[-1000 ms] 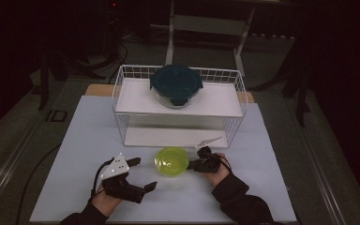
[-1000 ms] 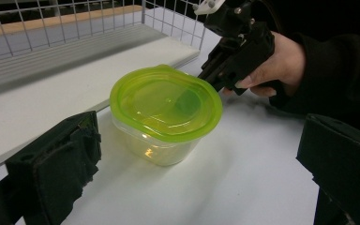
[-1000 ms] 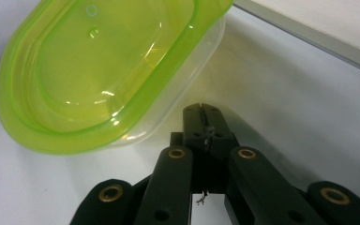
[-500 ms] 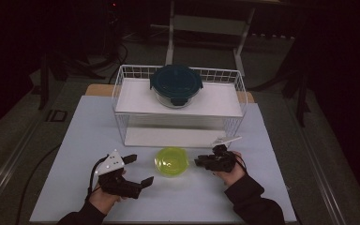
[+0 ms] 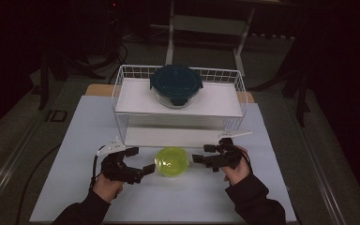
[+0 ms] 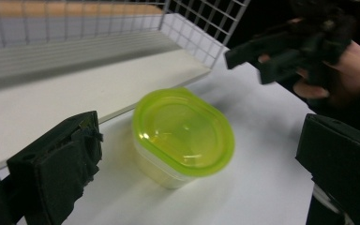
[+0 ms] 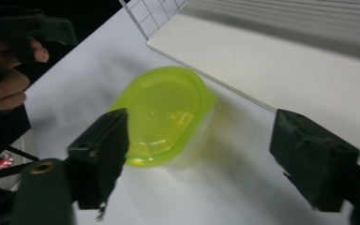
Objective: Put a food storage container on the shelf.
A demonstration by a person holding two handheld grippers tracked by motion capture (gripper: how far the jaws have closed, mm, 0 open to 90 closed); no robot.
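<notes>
1. Your left hand-held gripper (image 5: 138, 160) sits low over the worktop (image 5: 75, 140), left of the green-lidded tub (image 5: 172, 161). Jaws spread wide, holding nothing. They point right, toward the tub.
2. Your left hand (image 5: 105, 185) grips it from behind, forearm in a dark sleeve (image 5: 82, 213) coming up from the bottom edge. The cable (image 5: 95, 161) loops off its left side.
3. In the left gripper view the tub (image 6: 183, 133) lies ahead between the two jaws, touching neither.
4. Your right hand-held gripper (image 5: 205, 154) is on the tub's right side, jaws pointing left at it and spread, nothing between them. A clear gap separates tips from tub.
5. Your right hand (image 5: 234, 168) wraps the body, wrist angled in from lower right.
6. In the right gripper view the tub (image 7: 161, 115) sits between the open jaws, closer to the left one, which overlaps its edge from this angle. Can't tell if they touch.
7. The tub stands upright on the worktop, lid on, just in front of the wire rack (image 5: 122, 91).
8. A round dark-lidded container (image 5: 176, 84) sits on the rack's upper shelf.
</notes>
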